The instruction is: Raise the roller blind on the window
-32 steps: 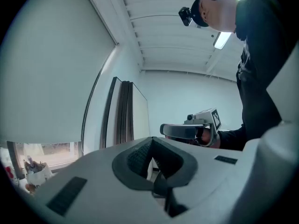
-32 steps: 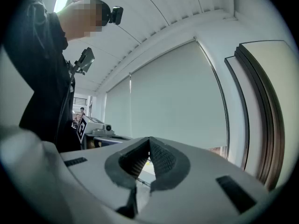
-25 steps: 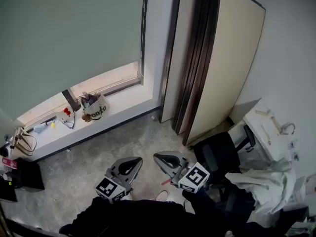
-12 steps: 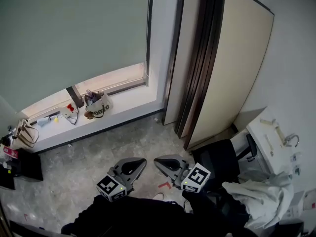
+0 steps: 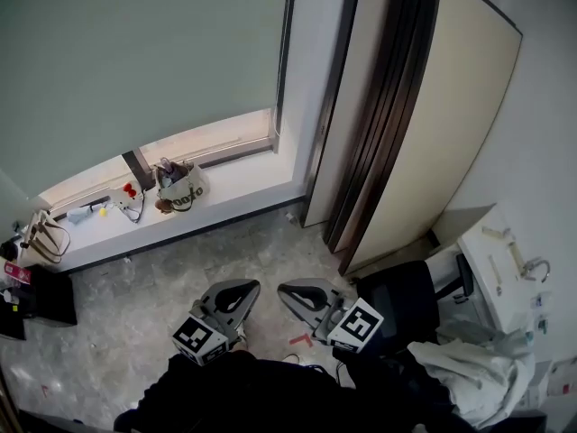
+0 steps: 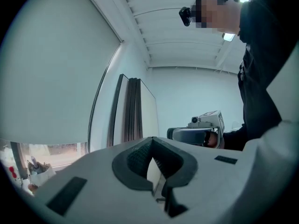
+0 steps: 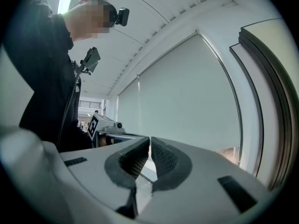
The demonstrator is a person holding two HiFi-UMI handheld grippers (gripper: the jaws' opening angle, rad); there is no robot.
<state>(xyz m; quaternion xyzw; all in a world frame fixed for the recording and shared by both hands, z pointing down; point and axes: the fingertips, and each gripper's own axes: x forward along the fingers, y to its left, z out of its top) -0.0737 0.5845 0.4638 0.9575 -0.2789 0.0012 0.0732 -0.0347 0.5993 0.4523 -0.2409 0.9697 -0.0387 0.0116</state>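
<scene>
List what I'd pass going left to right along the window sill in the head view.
Handbag → small clutter → red-dotted object → tote bag.

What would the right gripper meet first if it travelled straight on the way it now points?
Probably the lowered roller blind; nothing shows between it and the shut right gripper, though depth is unclear.
</scene>
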